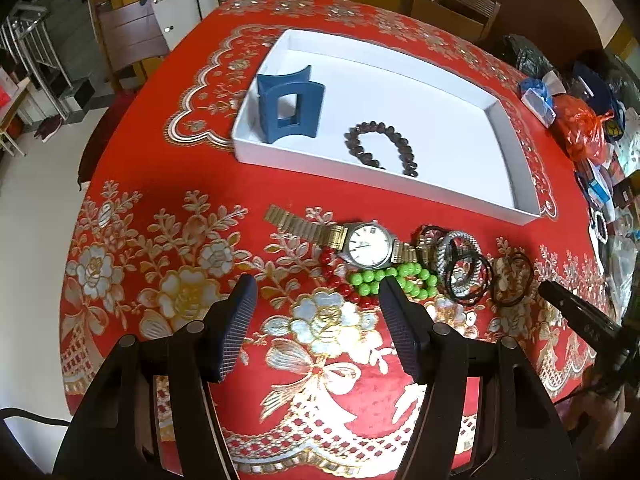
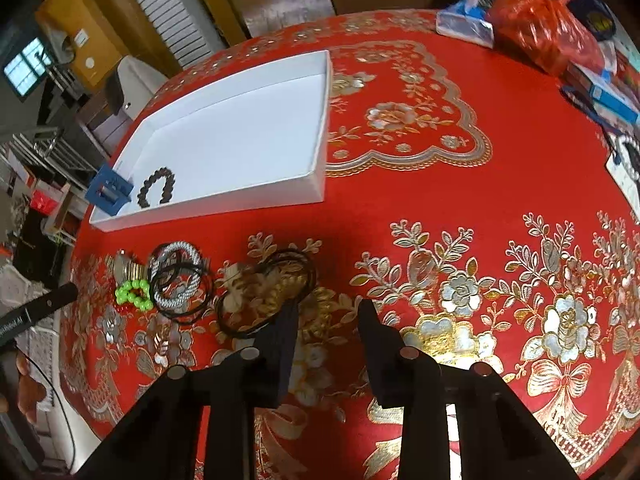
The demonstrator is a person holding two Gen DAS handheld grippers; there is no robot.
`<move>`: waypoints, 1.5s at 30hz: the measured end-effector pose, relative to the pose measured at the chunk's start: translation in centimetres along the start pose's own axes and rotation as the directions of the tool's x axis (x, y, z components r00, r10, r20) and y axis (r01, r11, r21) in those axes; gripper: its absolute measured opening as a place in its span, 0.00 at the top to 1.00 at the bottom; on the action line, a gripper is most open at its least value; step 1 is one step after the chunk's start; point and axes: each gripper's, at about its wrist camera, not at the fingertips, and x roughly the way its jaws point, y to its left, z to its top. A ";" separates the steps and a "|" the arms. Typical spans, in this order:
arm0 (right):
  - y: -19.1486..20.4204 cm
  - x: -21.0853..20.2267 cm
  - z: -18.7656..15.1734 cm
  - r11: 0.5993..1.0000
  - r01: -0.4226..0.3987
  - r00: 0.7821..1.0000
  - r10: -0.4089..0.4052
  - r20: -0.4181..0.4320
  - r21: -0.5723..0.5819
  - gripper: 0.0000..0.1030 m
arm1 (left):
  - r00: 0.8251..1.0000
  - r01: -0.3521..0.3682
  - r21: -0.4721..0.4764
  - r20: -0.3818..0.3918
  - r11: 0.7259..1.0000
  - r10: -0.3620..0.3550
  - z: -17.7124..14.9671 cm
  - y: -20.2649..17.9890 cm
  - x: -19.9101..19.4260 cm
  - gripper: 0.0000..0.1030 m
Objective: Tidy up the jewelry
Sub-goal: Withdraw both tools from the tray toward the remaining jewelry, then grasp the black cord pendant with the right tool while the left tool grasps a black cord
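A white tray [image 1: 372, 192] lies on the red tablecloth and holds a blue hair claw [image 1: 290, 106] and a dark bead bracelet [image 1: 382, 148]. In front of it lie a gold watch [image 1: 366, 244], a red bead bracelet [image 1: 340, 280], a green bead bracelet [image 1: 394, 278], a silver bangle [image 1: 460, 258] and black hair ties [image 1: 512, 276]. My left gripper [image 1: 318, 292] is open and empty just before the red and green beads. My right gripper [image 2: 328, 312] is open and empty, its left finger beside the black hair ties [image 2: 272, 292]. The tray [image 2: 248, 200] also shows in the right wrist view.
Plastic bags, a tissue pack [image 2: 464, 26] and small boxes crowd the table's right side. Wooden chairs [image 1: 128, 36] stand beyond the far edge. The table's round edge drops off at the left.
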 end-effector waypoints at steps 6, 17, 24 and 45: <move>0.9 1.0 1.9 0.998 -0.008 1.000 0.008 -0.011 -0.055 0.71 | 0.999 0.039 0.036 -0.028 0.999 -0.038 0.4 -1.8 0.8 0.39; 3.2 3.8 2.9 0.977 0.040 0.996 -0.056 -0.072 -0.210 0.91 | 0.995 0.080 0.136 -0.062 0.987 -0.072 0.6 -5.4 2.0 0.39; 0.8 2.6 3.3 0.986 0.050 0.996 -0.061 -0.067 -0.157 0.97 | 0.993 0.105 0.181 -0.078 0.978 -0.092 0.7 -7.0 2.7 0.39; -3.3 2.1 3.2 0.999 0.006 0.998 -0.008 -0.063 -0.032 0.97 | 0.981 0.170 0.401 -0.157 0.900 -0.116 1.4 -12.7 6.5 0.69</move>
